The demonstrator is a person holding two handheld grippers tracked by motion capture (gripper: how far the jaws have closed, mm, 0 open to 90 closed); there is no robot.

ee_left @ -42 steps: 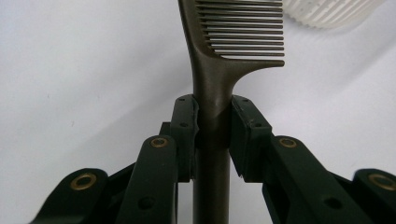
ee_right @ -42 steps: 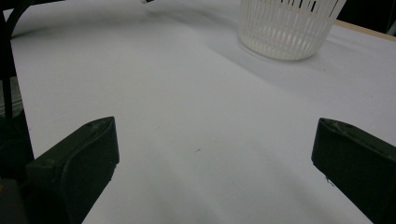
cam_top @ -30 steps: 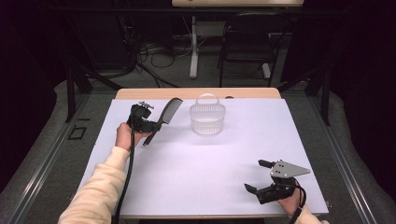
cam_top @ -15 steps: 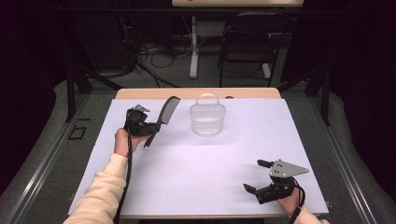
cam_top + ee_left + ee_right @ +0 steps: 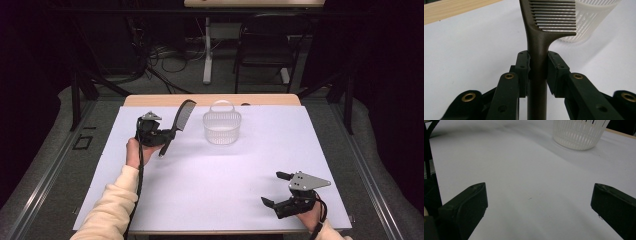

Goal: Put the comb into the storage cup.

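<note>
Left gripper (image 5: 161, 135) pinching dark comb (image 5: 178, 123) by its handle, white basket (image 5: 222, 127) just beyond. Right gripper (image 5: 276, 189) spread wide, holding nothing.

Lab-like recording space: white-covered table (image 5: 210, 185), dark surround, floor cables (image 5: 165, 55), chair (image 5: 262, 45) behind.

Basket (image 5: 222, 130) alone amid bare white table (image 5: 210, 190).
</note>
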